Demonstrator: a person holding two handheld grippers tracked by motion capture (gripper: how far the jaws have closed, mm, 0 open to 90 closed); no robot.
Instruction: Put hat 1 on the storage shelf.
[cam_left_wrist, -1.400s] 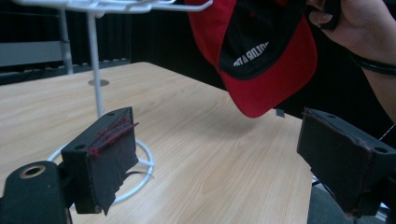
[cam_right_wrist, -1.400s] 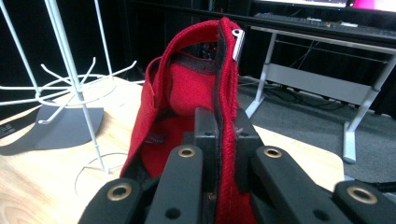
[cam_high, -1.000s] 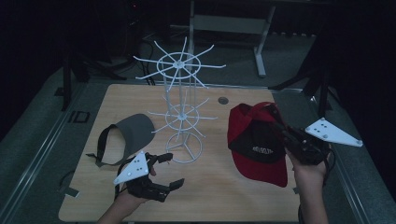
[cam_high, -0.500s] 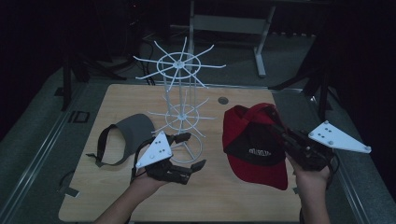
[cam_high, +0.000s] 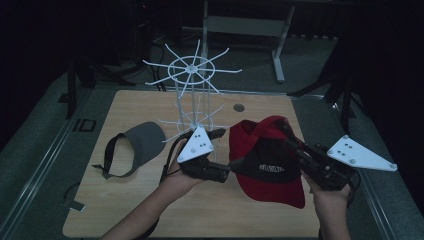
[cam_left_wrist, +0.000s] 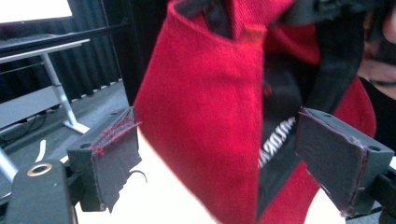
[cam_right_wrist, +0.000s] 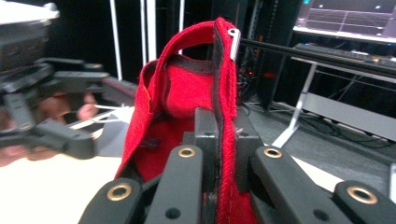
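The right gripper (cam_high: 292, 145) clamps the red cap's (cam_high: 265, 165) back band, holding it raised over the table's right half. The left gripper (cam_high: 227, 172), jaws wide and empty, sits just left, the cap's edge between them.

The high view looks forward and down from above the person's side of the worktop (cam_high: 150, 210), taking in all of it from well back. The left gripper view rides on the left tool (cam_high: 225, 172) and faces the red cap (cam_left_wrist: 210, 126) at very close range. The right gripper view rides on the right tool (cam_right_wrist: 217, 154), against that cap. All three views share the cap.
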